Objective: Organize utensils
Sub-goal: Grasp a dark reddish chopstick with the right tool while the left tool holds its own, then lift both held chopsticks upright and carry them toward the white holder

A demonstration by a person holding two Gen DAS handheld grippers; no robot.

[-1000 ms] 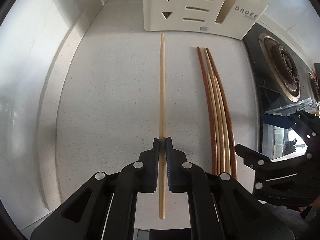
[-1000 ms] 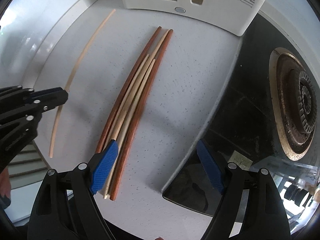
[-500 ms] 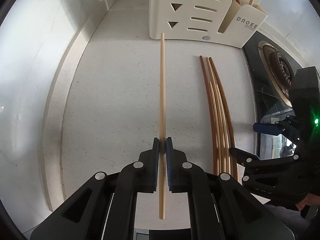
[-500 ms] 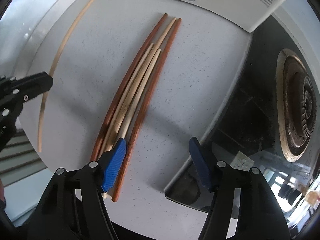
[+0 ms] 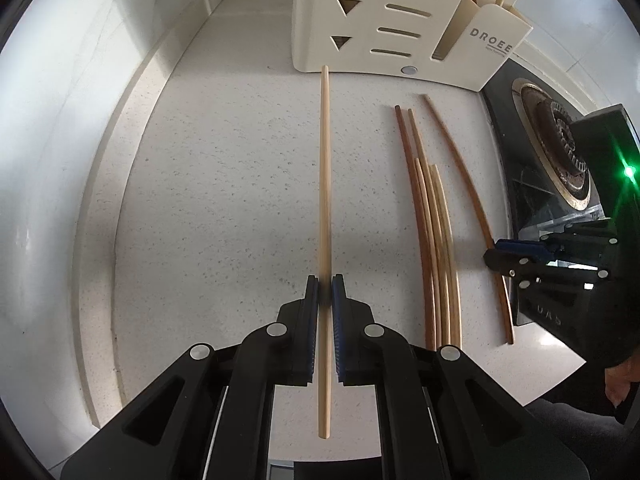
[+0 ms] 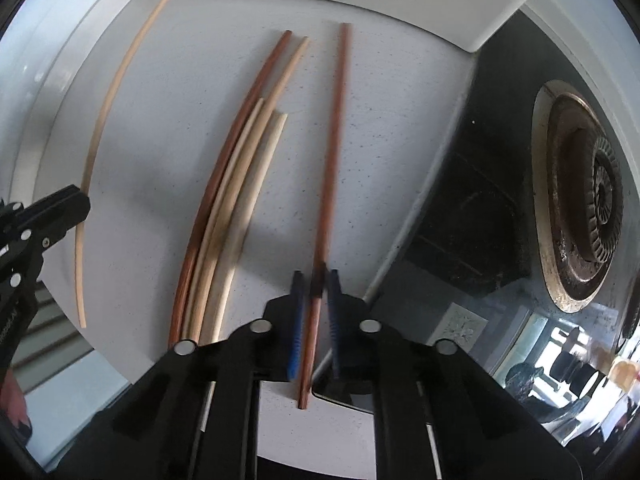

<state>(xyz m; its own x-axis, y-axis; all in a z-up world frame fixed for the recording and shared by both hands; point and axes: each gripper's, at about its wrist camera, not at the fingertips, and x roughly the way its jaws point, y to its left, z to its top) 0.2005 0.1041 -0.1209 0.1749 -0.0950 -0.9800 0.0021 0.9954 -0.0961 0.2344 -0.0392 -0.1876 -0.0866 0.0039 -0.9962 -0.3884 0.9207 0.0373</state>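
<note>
Cream utensil rack (image 5: 384, 32) at counter's (image 5: 224, 184) far edge awaits chopsticks; four loose ones (image 6: 236, 200) mid-counter; left gripper (image 5: 325, 280) clamps pale chopstick (image 5: 325, 184) lengthwise, right gripper (image 6: 314, 280) pinches reddish chopstick (image 6: 332, 152), both seemingly aligned for slotting

Both views bright, daylit. Left-wrist view: wall (image 5: 60, 128) left of the rack (image 5: 372, 20) is blown out white; soft shadow on the counter (image 5: 224, 208). Green lamp (image 5: 629, 171) flares right of the rack. Right-wrist view: brown chopstick (image 6: 332, 152) below the rack smeared by motion blur; bundle (image 6: 236, 200) casts a soft shadow leftward. Strong fisheye bending and dark vignette at all edges.
</note>
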